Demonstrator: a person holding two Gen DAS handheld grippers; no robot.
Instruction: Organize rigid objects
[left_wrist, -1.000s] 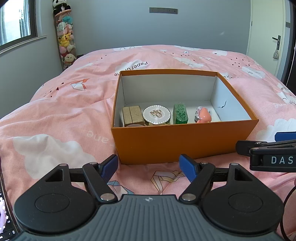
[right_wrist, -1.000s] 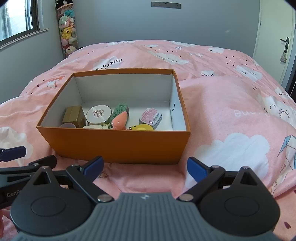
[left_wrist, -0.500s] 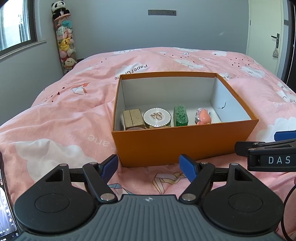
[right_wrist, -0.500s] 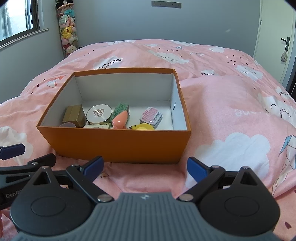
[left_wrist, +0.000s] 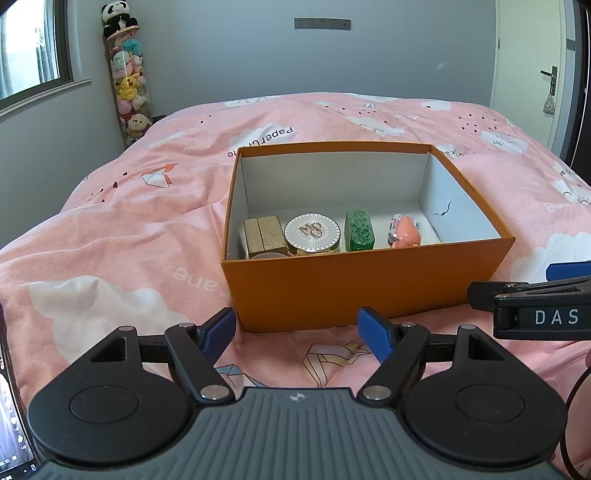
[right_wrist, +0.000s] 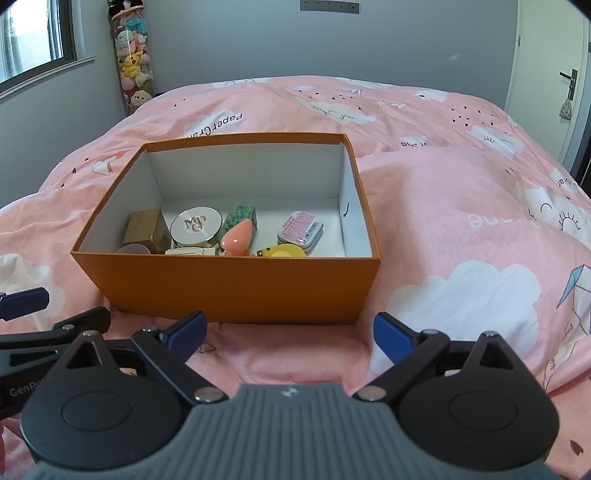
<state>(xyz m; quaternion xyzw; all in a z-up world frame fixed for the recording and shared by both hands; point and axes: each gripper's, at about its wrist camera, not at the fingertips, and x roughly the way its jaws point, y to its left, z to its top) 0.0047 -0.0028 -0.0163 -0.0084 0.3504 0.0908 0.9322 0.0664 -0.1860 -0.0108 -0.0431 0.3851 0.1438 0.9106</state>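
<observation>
Both tools empty and spread wide. Left gripper (left_wrist: 296, 330) parted to full span, nothing between the blue pads, hovering over the bedspread (left_wrist: 110, 229) just short of the near wall of the orange box (left_wrist: 369, 284). Right gripper (right_wrist: 290, 334) likewise agape and holding nothing, also just short of that near wall, toward its right corner.

Task's things already inside the box, bunched along the near wall: a gold block (right_wrist: 146, 229) at the left corner, a round silver compact (right_wrist: 195, 226) beside it, a green speckled case (right_wrist: 240, 218) next, a peach teardrop piece (right_wrist: 236, 242) leaning against the green case, a pink labelled tin (right_wrist: 300, 228) toward the right wall, a yellow item (right_wrist: 282, 252) and a flat cream packet (right_wrist: 190, 252) half hidden under the near rim. Far half of the box floor bare.

Likely trouble from here:

- Soft bedding underneath, so any push on a wall probably tips or slides the box instead of meeting resistance.
- Tall near wall in the way of a low reach; fingers coming in flat risk catching the rim and dragging the whole box.
- Pieces touching or overlapping; closing on the compact could nudge the gold block or knock the teardrop piece over.
- Smooth rounded surfaces on the compact and teardrop, probably prone to squirting out of a narrow pinch.
- Both tools close together at the same wall; collision possible if both enter at once.
</observation>
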